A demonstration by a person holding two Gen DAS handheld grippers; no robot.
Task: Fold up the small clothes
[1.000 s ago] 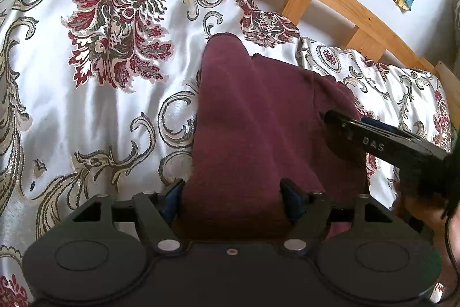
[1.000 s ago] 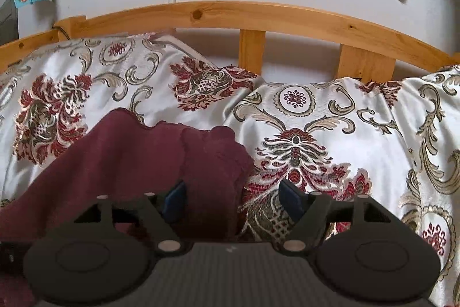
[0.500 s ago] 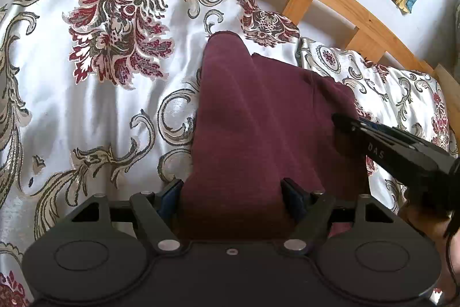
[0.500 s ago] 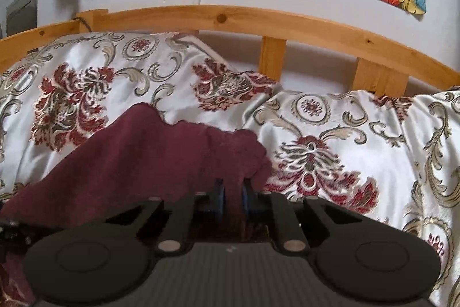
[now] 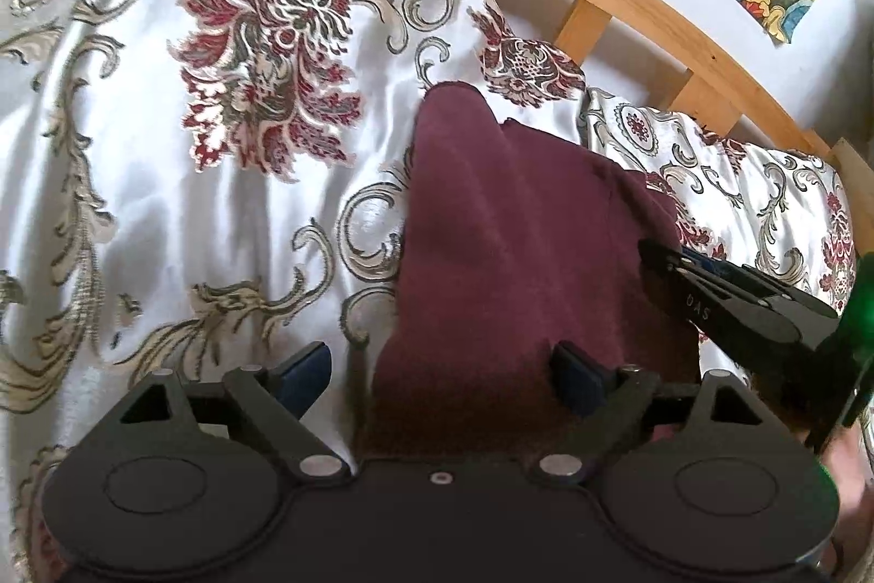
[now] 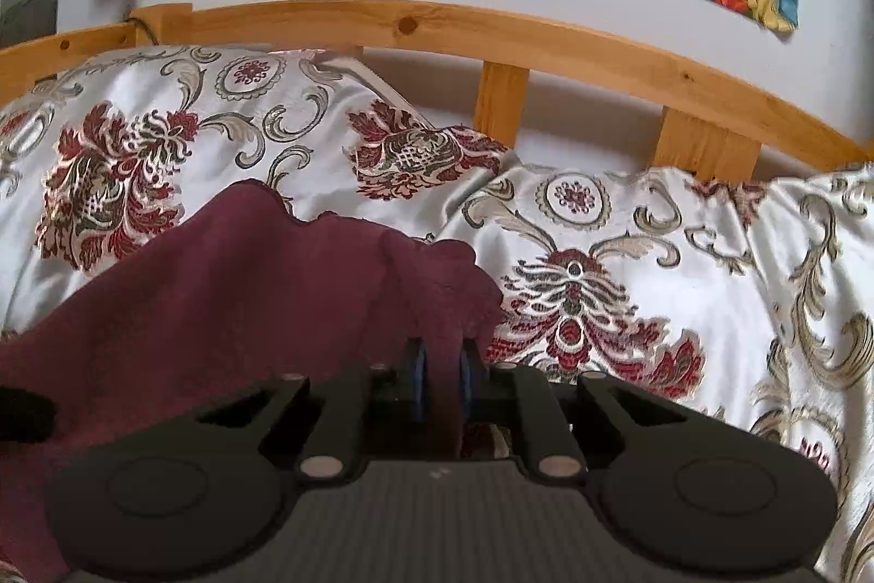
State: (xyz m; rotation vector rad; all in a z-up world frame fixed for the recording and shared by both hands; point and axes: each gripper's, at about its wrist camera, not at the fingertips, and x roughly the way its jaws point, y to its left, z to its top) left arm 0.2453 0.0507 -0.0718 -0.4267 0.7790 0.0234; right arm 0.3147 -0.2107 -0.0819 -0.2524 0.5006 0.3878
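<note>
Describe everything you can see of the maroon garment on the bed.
The maroon garment is a plain, dark wine-red piece of soft, fuzzy fabric, apparently fleece or knit. It lies on the floral satin bedspread, with a rounded flap poking toward the wooden headboard. The right gripper is shut on its right edge, bunching the cloth there. The left gripper is open, straddling its near edge.
</note>
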